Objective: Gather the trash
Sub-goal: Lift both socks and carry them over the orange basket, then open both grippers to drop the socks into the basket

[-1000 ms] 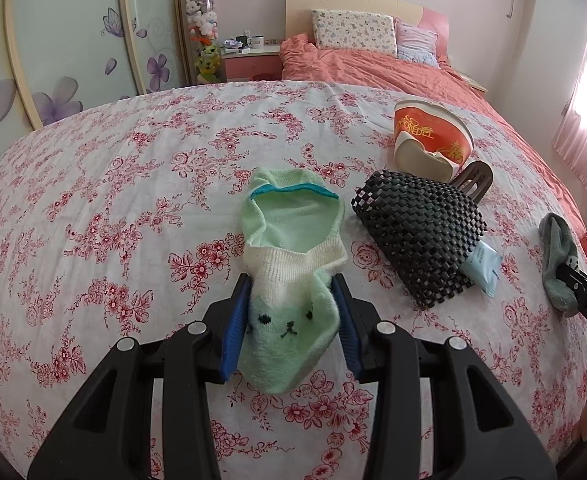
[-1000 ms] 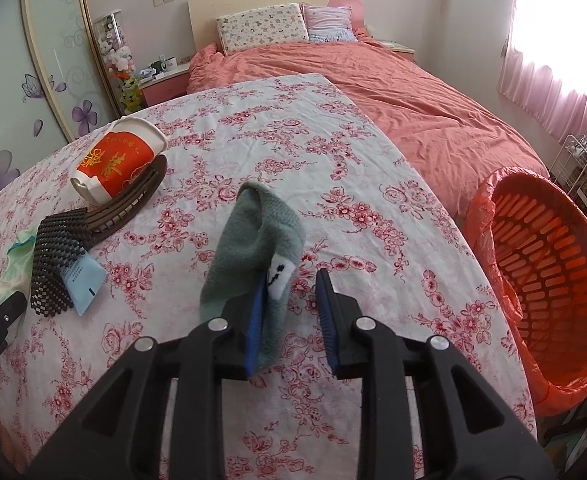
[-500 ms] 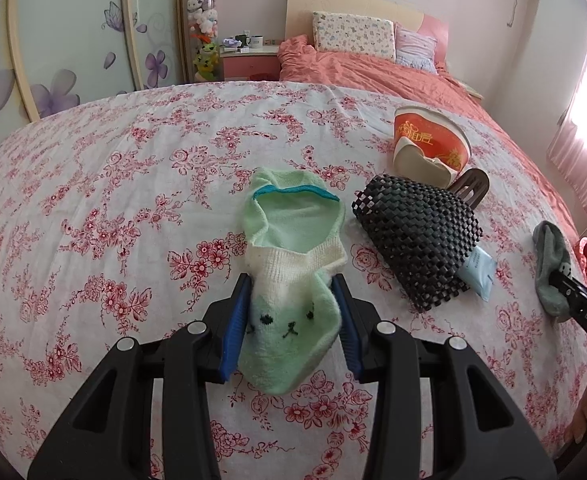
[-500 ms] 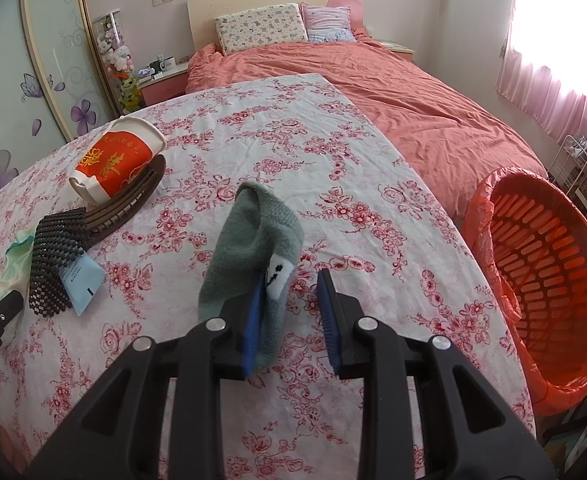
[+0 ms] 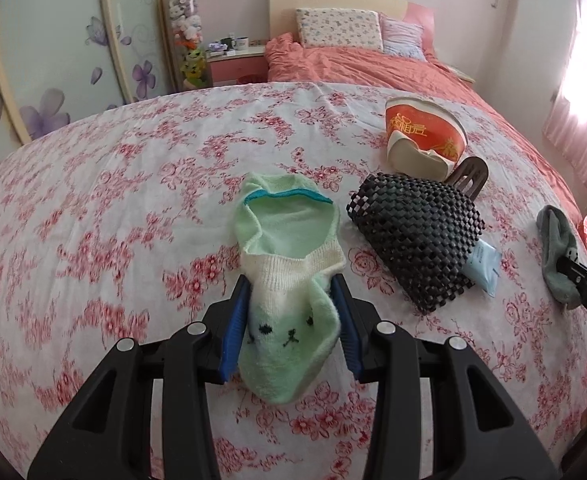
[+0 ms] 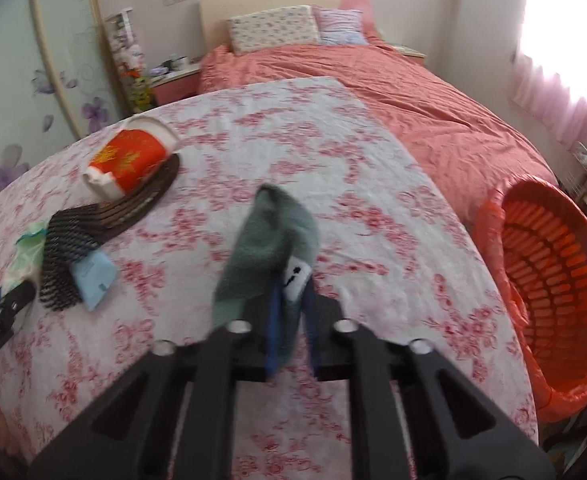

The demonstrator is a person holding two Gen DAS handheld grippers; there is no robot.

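A light green sock [image 5: 289, 236] with a small face on its toe lies on the floral cloth [image 5: 133, 208]. My left gripper [image 5: 289, 284] has its blue pads against both sides of the toe, and its jaws are closing on it. A grey-green sock [image 6: 269, 240] hangs bunched from my right gripper [image 6: 292, 292], which is shut on its lower end beside a white tag. In the left wrist view that grey sock [image 5: 555, 252] shows at the far right with the right gripper's tip [image 5: 581, 276]. A crushed orange noodle cup [image 5: 425, 140] and a pale blue packet [image 5: 483, 264] lie between the two socks.
A black mesh mat [image 5: 417, 232] covers part of the packet, and a brown slatted trivet [image 6: 145, 196] sits under the cup. An orange plastic basket [image 6: 553, 280] stands off the right edge of the cloth. Behind is a bed with a coral duvet [image 6: 413, 92].
My right gripper's jaws have come together on the grey-green sock, which now bunches between the pads. The left gripper's pads have drawn slightly closer around the green sock's toe.
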